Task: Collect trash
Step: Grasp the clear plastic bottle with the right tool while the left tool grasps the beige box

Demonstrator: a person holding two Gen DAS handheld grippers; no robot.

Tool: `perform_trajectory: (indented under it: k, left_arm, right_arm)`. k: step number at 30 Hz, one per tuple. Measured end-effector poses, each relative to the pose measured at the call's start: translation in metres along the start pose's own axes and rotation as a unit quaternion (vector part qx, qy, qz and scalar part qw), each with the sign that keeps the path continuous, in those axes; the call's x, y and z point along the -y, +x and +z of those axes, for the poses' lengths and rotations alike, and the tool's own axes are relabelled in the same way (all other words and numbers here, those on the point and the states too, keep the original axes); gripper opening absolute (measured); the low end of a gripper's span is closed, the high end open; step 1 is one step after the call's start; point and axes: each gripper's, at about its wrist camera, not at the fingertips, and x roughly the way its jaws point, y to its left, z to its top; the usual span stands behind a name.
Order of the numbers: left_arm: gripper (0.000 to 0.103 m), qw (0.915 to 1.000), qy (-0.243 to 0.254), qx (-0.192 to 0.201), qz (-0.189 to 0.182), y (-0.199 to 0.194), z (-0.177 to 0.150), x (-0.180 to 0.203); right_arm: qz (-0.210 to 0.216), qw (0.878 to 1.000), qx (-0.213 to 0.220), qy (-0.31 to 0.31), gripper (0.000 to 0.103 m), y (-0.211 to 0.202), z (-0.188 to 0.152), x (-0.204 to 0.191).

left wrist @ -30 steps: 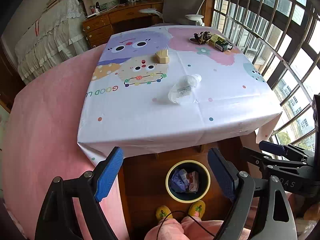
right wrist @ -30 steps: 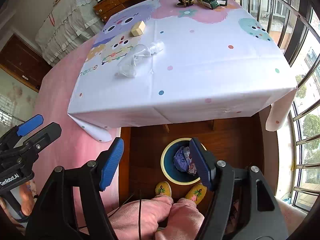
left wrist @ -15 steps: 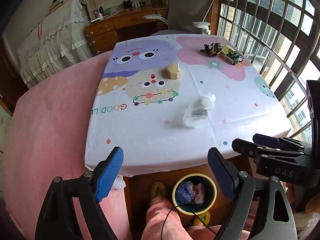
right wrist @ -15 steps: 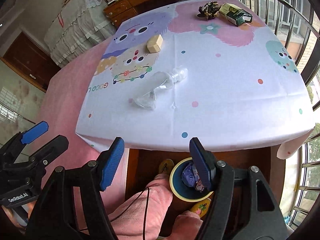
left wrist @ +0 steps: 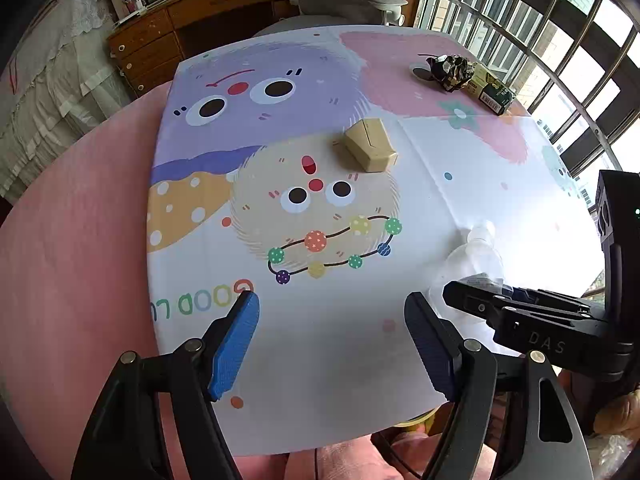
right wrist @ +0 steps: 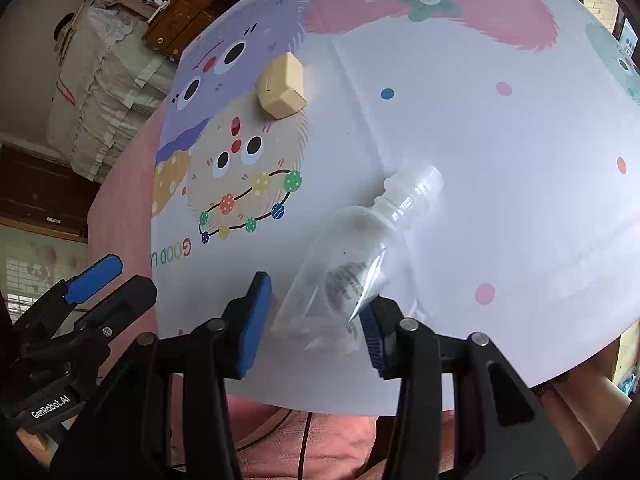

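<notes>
Right tongs (right wrist: 310, 316) open, pads straddling the clear bottle (right wrist: 352, 256) lying on the table (left wrist: 328, 344); they've dropped from bin level. Left tongs (left wrist: 332, 344) open, empty, marked "GenRobot.AI". Tablecloth reads "GOOD LU". Beyond: tan box (left wrist: 370, 144), crumpled wrapper (left wrist: 450, 70).

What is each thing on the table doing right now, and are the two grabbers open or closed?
Plastic bottle: lying on its side, cap on, its base between the open right fingers.
Tan box: lying flat, closed.
Crumpled wrapper: scrunched up, at the far edge.
Green carton: lying on its side beside the wrapper.
Right gripper: open, not squeezing.
Left gripper: open, empty, over the tablecloth.
</notes>
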Motion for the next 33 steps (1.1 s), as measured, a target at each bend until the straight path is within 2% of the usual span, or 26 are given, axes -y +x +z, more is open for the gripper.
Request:
perform_trajectory:
  k: [2, 5, 9, 13, 17, 25, 30, 33]
  left_arm:
    - [0.077, 0.9997, 0.013, -0.008, -0.018, 0.014, 0.021, -0.005]
    - [0.077, 0.9971, 0.063, -0.007, -0.042, 0.028, 0.05, 0.002]
    - [0.077, 0.9862, 0.154, 0.011, -0.059, 0.043, 0.087, 0.019]
    - [0.077, 0.9658, 0.249, 0.023, -0.069, 0.061, 0.118, 0.034]
    - [0.077, 0.9398, 0.332, 0.023, -0.075, 0.085, 0.138, 0.044]
    - [0.078, 0.8952, 0.437, -0.001, -0.086, 0.129, 0.151, 0.049]
    - [0.079, 0.8781, 0.47, -0.028, -0.087, 0.152, 0.153, 0.055]
    - [0.079, 0.8741, 0.477, -0.022, -0.087, 0.159, 0.158, 0.057]
  right_arm:
    - [0.001, 1.0, 0.007, 0.014, 0.029, 0.007, 0.009, -0.002]
    - [-0.017, 0.999, 0.025, 0.015, 0.028, 0.009, 0.022, -0.006]
    - [-0.022, 0.997, 0.051, 0.052, 0.028, 0.008, 0.041, 0.004]
    - [-0.024, 0.992, 0.079, 0.093, 0.028, 0.003, 0.058, 0.019]
    - [-0.032, 0.988, 0.098, 0.111, 0.028, 0.004, 0.071, 0.026]
    - [-0.034, 0.986, 0.114, 0.113, 0.028, 0.01, 0.082, 0.022]
    - [-0.031, 0.986, 0.112, 0.121, 0.028, 0.011, 0.083, 0.021]
    - [-0.03, 0.986, 0.113, 0.123, 0.028, 0.013, 0.085, 0.021]
